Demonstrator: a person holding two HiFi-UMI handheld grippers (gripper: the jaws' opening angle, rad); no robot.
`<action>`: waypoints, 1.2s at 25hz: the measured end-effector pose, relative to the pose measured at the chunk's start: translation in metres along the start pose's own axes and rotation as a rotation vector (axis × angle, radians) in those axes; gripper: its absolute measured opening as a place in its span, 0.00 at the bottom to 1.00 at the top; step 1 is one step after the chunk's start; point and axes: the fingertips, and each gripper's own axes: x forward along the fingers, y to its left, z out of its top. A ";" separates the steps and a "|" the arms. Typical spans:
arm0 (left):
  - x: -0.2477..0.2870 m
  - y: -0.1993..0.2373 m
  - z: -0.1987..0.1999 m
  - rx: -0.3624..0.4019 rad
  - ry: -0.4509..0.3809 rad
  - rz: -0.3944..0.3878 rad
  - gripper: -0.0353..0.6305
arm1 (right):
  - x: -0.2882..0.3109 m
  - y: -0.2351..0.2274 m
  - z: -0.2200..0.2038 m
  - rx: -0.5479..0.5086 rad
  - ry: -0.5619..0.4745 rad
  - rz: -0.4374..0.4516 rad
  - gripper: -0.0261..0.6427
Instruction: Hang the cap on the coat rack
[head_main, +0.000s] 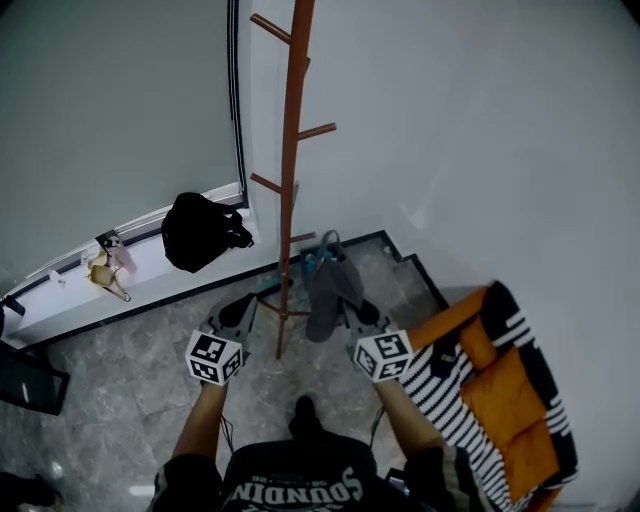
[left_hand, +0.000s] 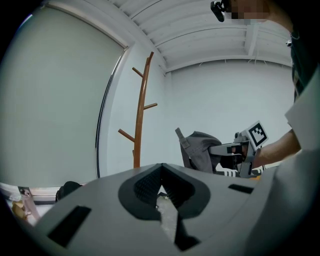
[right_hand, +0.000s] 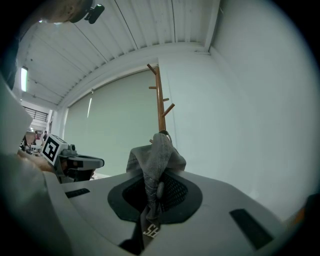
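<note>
The brown wooden coat rack (head_main: 290, 180) stands in the corner, its pegs bare. A grey cap (head_main: 328, 285) hangs crumpled just right of the pole, low beside its base in the head view. My right gripper (head_main: 352, 308) is shut on the cap; in the right gripper view the fabric (right_hand: 155, 160) is pinched between the jaws, and the rack (right_hand: 161, 105) rises behind it. My left gripper (head_main: 240, 312) sits left of the pole, shut with nothing in it. From the left gripper view I see the rack (left_hand: 139, 120) ahead and the cap (left_hand: 200, 150) to its right.
A black bag (head_main: 200, 230) and a tan shoe (head_main: 105, 272) lie on the white window ledge at left. An orange and black-white striped seat (head_main: 500, 390) stands at right against the wall. A dark object (head_main: 25, 375) is at the left edge. Grey marble floor (head_main: 130, 380) lies below.
</note>
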 end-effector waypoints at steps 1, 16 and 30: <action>0.008 0.003 0.001 0.000 0.001 0.005 0.05 | 0.008 -0.007 0.000 0.000 0.000 0.004 0.06; 0.068 0.036 0.002 -0.024 0.010 0.066 0.06 | 0.082 -0.042 0.006 -0.035 0.019 0.114 0.06; 0.079 0.055 0.006 -0.023 -0.001 0.054 0.05 | 0.100 -0.043 0.006 -0.026 0.012 0.093 0.06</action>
